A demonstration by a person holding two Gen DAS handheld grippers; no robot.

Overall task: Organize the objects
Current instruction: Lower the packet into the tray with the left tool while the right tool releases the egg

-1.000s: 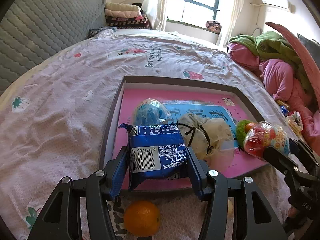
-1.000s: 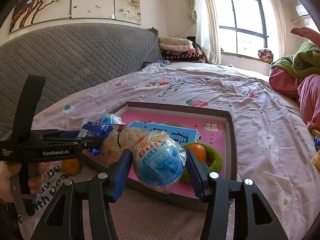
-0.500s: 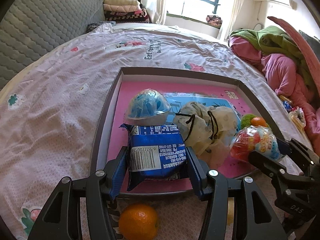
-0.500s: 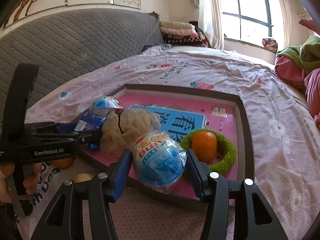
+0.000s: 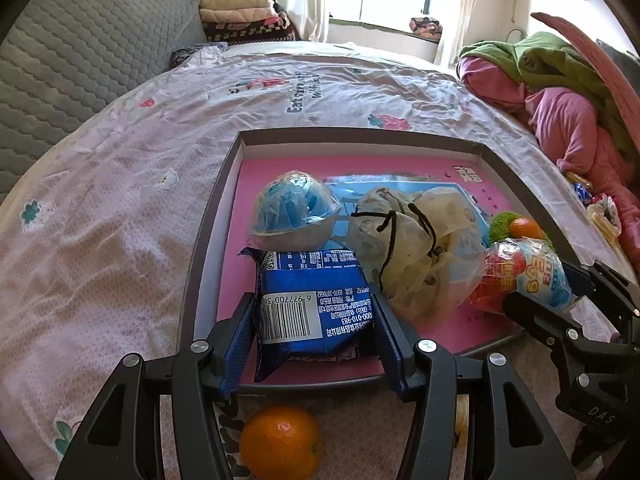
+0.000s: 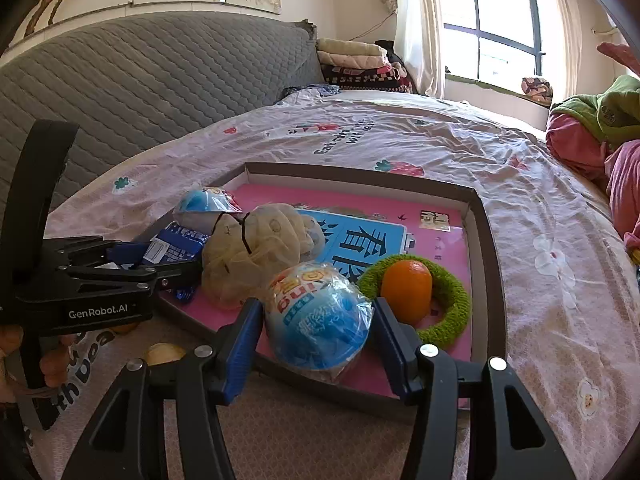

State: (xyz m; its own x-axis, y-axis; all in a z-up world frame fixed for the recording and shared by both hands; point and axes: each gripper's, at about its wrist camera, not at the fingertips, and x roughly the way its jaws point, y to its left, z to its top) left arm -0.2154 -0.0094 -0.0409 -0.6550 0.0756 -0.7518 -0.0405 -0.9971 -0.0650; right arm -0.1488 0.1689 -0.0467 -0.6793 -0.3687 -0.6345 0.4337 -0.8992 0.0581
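A shallow grey tray [image 5: 208, 216] with a pink floor lies on the bed; it also shows in the right wrist view [image 6: 486, 240]. My left gripper [image 5: 316, 320] is shut on a blue snack packet [image 5: 316, 304] over the tray's near left corner. My right gripper [image 6: 318, 320] is shut on a wrapped blue toy ball [image 6: 318, 316] over the tray's near edge; the ball also shows in the left wrist view [image 5: 524, 276]. In the tray lie a blue wrapped ball [image 5: 294, 212], a cream drawstring pouch [image 5: 416, 236] and an orange [image 6: 406, 290] inside a green ring [image 6: 448, 320].
A loose orange [image 5: 280, 442] lies on the bed in front of the tray, with a yellowish item [image 6: 162, 354] near it. Piled pink and green bedding [image 5: 560, 92] lies on the right. A grey quilted headboard [image 6: 140, 92] stands at the left. Folded blankets [image 5: 244, 14] lie by the window.
Both grippers have moved forward and lower over the tray's near edge, still holding the packet and the ball. The tray contents have not moved.
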